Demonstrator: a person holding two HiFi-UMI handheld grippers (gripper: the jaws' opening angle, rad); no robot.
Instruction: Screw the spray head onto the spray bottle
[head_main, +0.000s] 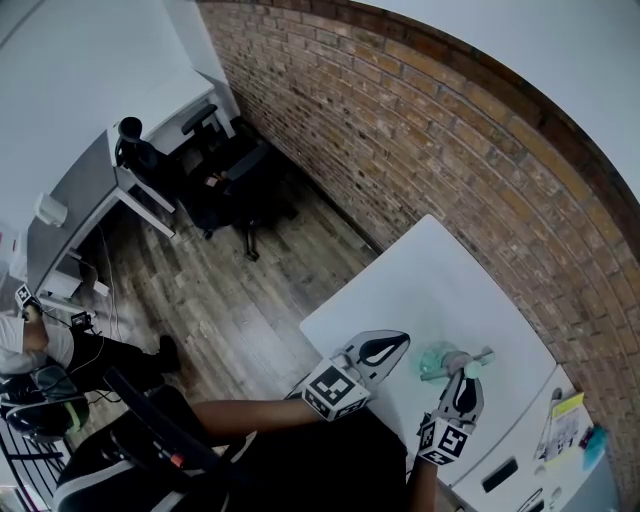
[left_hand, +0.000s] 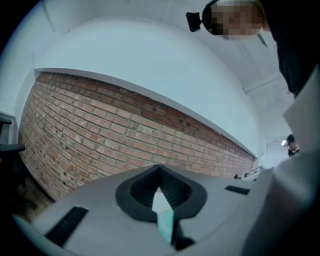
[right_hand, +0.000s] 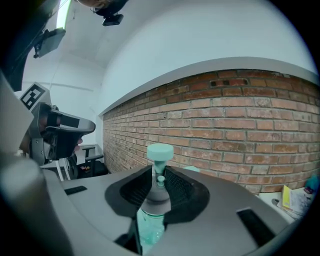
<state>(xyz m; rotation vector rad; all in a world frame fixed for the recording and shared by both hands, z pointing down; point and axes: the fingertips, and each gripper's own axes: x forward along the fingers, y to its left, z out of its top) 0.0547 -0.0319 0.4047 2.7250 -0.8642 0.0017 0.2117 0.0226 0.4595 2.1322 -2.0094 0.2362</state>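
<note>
Right gripper view: spray bottle (right_hand: 150, 227) nearest lens, right gripper (right_hand: 159, 172) fingers clamped on grey collar of spray head (right_hand: 160, 150), already seated on neck. Left gripper (head_main: 400, 345) fingers fully closed at bottle's base end — long axis level over bench (head_main: 430, 280), right hand nearer head.

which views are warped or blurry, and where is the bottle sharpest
Head view: strong fisheye bends the brick wall into an arc; the spray bottle is small and soft. Left gripper view: same bowing, near foreground blurred. Right gripper view: sharpest, spray head crisp at the right hand-held gripper; corners black.
</note>
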